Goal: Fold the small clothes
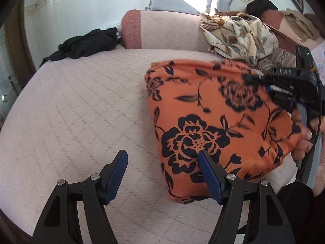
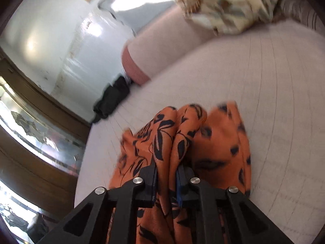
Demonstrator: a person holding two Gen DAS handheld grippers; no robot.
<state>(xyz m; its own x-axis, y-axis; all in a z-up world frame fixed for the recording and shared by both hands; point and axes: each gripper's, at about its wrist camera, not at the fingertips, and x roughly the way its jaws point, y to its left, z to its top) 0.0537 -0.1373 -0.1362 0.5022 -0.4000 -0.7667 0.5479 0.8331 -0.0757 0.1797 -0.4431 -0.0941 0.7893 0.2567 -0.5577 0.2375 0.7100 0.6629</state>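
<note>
An orange garment with black flowers (image 1: 213,122) hangs lifted over the pale quilted bed (image 1: 81,111). My left gripper (image 1: 162,156) is open and empty, its right finger (image 1: 209,174) in front of the garment's lower edge. My right gripper (image 2: 166,174) is shut on a bunched fold of the orange garment (image 2: 182,138) and holds it up. The right gripper also shows in the left wrist view (image 1: 288,85) at the garment's upper right, held by a hand.
A black garment (image 1: 85,44) lies at the bed's far left. A cream floral cloth (image 1: 239,36) is heaped at the back right by the padded headboard (image 1: 162,28). More clothes (image 1: 296,22) lie beyond it. A wooden door frame (image 2: 46,105) stands left.
</note>
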